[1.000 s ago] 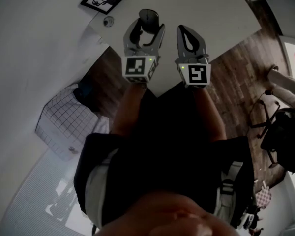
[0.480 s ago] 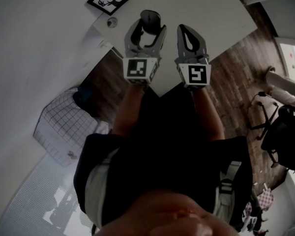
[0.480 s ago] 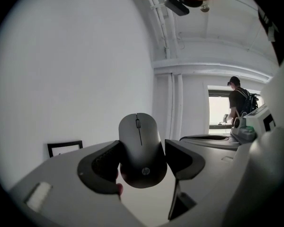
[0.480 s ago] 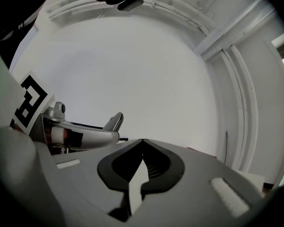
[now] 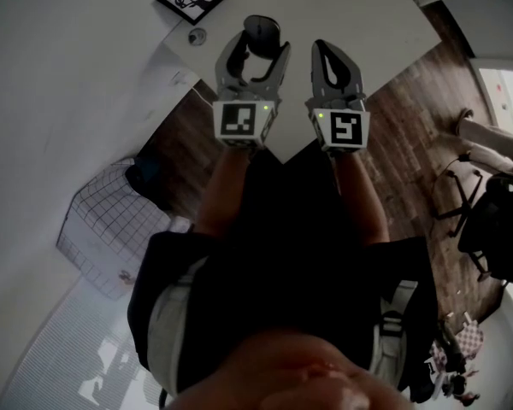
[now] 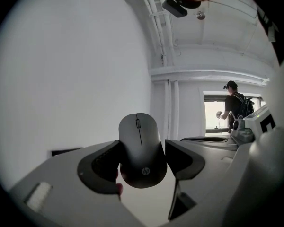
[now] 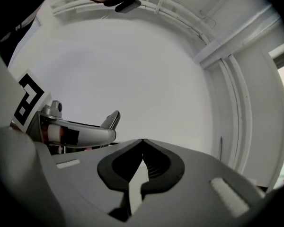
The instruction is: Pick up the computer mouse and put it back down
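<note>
**Mouse in your left fingers, over the desk**

The computer mouse sits between the fingers of your left gripper. They press on its two long sides at the waist and stand fairly wide to take its width. Its long axis runs straight out along the fingers: the logo end lies nearest the gripper body, and the wheel end pokes past the fingertips. In the left gripper view the mouse shows against the wall rather than a surface, so it looks lifted clear, though no view shows the gap beneath it.

From the head view it hangs over the white desk, near the desk's left side. Setting it back means lowering it flat, so keep the gripper level and the underside of the mouse facing the desk.

Your right gripper is just beside the left. Its fingers are clenched together on nothing, and it has no part in the hold.
</note>
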A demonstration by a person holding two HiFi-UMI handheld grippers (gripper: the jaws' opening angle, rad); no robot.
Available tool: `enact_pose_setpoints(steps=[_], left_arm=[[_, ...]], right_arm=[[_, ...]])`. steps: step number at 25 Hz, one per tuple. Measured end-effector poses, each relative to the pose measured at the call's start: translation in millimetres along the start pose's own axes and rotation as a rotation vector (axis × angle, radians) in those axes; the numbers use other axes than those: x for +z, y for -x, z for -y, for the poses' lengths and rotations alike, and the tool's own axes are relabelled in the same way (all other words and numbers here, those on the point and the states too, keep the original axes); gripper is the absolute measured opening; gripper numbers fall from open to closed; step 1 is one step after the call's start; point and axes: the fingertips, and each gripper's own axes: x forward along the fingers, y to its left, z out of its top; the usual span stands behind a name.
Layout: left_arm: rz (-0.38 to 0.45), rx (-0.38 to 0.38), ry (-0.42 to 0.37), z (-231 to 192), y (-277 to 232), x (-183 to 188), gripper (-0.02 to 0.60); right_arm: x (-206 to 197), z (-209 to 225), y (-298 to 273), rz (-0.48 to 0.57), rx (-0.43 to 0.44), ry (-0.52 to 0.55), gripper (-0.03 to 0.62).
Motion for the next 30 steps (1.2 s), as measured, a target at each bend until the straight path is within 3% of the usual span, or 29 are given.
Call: enact_pose_setpoints(steps=[7, 12, 17, 24, 30], left_arm=[[0.067, -0.035, -0.037, 17.9, 21.5, 23.4, 0.301], [0.070, -0.030, -0.013, 36.3, 31.9, 29.5, 0.301], [0.104, 0.013, -0.028, 55.5, 43.8, 32.4, 0.301], [0.127, 0.070, -0.068, 116.8, 73.7, 47.4, 0.301], [0.144, 0.151, -0.041, 146.1, 103.7, 39.2, 0.301]], right_arm=[[15.7, -9.9, 29.3, 0.020, -0.038, 0.001, 0.015], [18.2, -5.3, 50.0, 0.031, -0.036, -0.007, 0.014], [25.9, 3.8, 76.2, 0.052, -0.008, 0.004, 0.014], [37.1, 25.1, 132.0, 0.102, 0.048, -0.002, 0.014], [35.2, 33.9, 175.2, 0.109, 0.097, -0.013, 0.015]])
